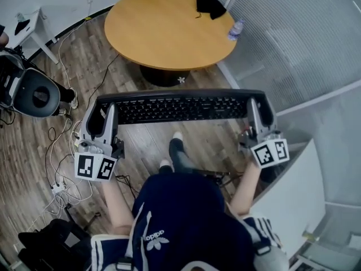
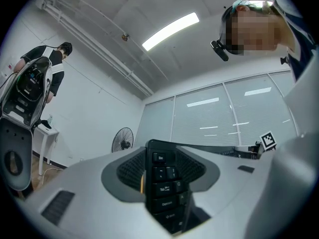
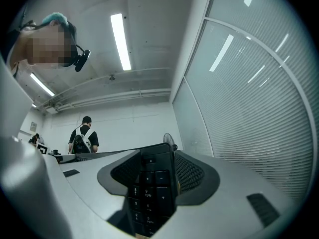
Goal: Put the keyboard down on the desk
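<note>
I have the long black computer keyboard [image 1: 180,107] slung between both tools, level, in the air over the brown plank floor [image 1: 211,143]. It is clear of the round light-wood table [image 1: 169,30], which lies at 12 o'clock from it. The left gripper [image 1: 101,117] is at the keyboard's 9 o'clock end and the right gripper [image 1: 262,114] is at its 3 o'clock end.

In the left gripper view the jaws are clamped narrow on the keyboard's edge, with the column of keys from Esc down to Caps Lock standing between the ribbed pads. The right gripper view shows the same tight hold on the number-pad end.

Only the head view gives me the table, with a black crumpled item [image 1: 210,5] and a small clear bottle [image 1: 235,30] on it at about 1 and 2 o'clock. Only the gripper views look up: a standing fan [image 2: 122,139] by the white wall, and a person wearing a backpack [image 3: 83,136] at 9 o'clock of the right jaws
</note>
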